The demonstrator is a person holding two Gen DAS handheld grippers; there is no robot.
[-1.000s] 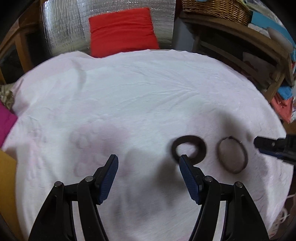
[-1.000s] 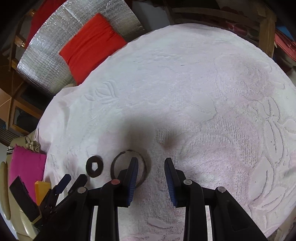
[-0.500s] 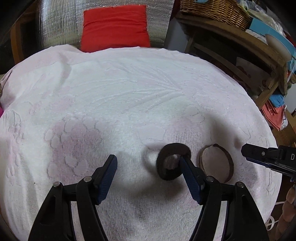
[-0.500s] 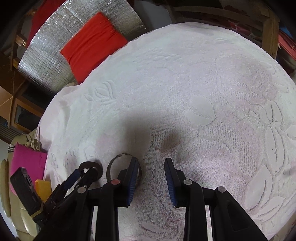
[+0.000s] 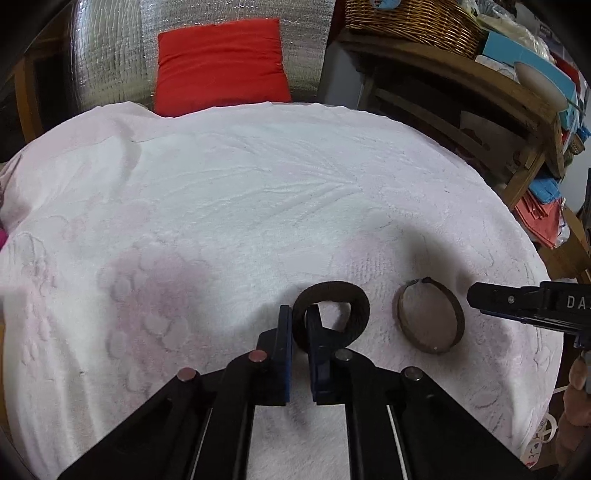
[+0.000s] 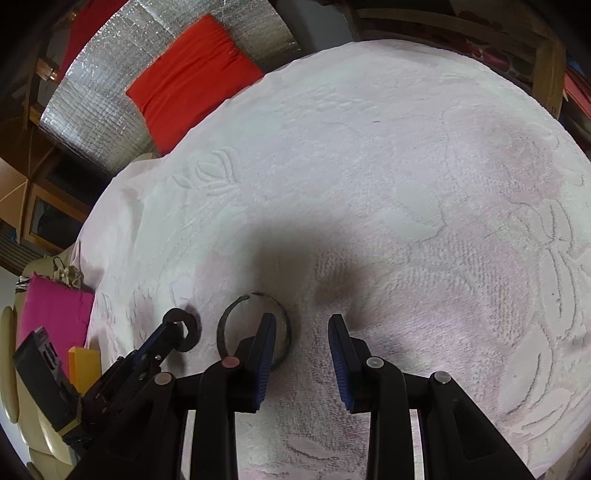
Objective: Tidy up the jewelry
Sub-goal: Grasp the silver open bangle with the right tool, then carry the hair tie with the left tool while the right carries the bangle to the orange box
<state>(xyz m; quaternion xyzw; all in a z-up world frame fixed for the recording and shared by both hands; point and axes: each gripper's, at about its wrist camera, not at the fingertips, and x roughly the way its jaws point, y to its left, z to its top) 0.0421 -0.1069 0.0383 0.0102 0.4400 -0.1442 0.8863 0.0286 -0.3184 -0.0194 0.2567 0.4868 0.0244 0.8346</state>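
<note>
My left gripper has just clamped the dark ring. My right gripper, jaws parted and widening, hides part of the bangle. The basket is cut off.

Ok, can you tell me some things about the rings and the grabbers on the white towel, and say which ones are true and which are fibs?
1. The left gripper is pinching the thick dark ring. True.
2. The thin brown bangle is stacked on top of the thick ring. False: they lie side by side, apart, on the white towel.
3. The right gripper is shut tight on the bangle. False: its jaws stand open, with one finger over the bangle's rim and nothing pinched.
4. A red cushion sits beyond the towel. True.
5. The bangle has a small gap in its rim. True.
</note>
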